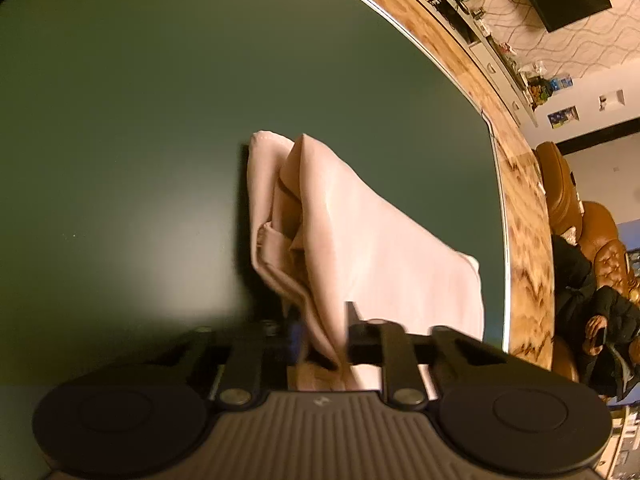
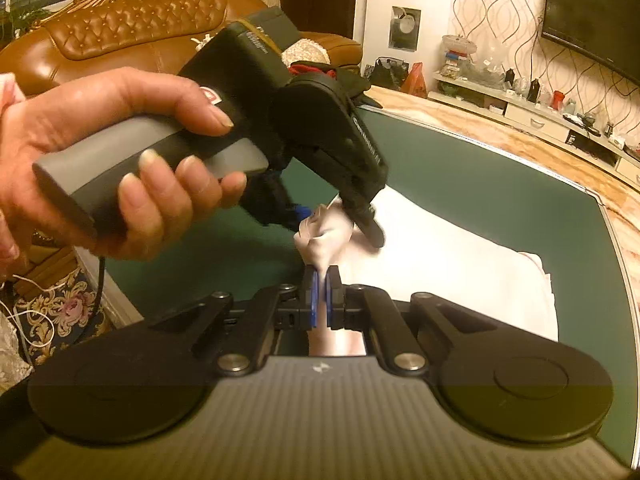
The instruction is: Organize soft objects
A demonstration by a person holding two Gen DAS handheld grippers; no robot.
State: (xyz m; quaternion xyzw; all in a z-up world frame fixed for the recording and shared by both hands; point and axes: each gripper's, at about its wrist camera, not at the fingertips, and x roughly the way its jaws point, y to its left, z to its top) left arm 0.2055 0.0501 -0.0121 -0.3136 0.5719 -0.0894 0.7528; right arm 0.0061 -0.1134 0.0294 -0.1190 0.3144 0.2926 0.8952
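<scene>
the pale pink cloth (image 2: 460,264) lies on the green table (image 2: 480,152), its flat folded part stretching away to the right and its near corner gathered up into a peak. both tongs hold that same bunched corner: the right gripper (image 2: 321,300) is clenched on the fabric, blue pads pressed together with the cloth rising out between them, and the left gripper (image 2: 340,220), gripped by the person's hand (image 2: 120,160), pinches the tip of the peak just beyond it (its fingertips are blurred, so this is likely a firm clamp rather than a certainty). from the left wrist view the cloth (image 1: 360,240) runs forward from the left gripper (image 1: 324,340), its long axis pointing away over the table (image 1: 160,120), a ridge of folds standing upright. the two grippers sit nearly touching, so the coming move likely turns on drawing them apart along the edge.
</scene>
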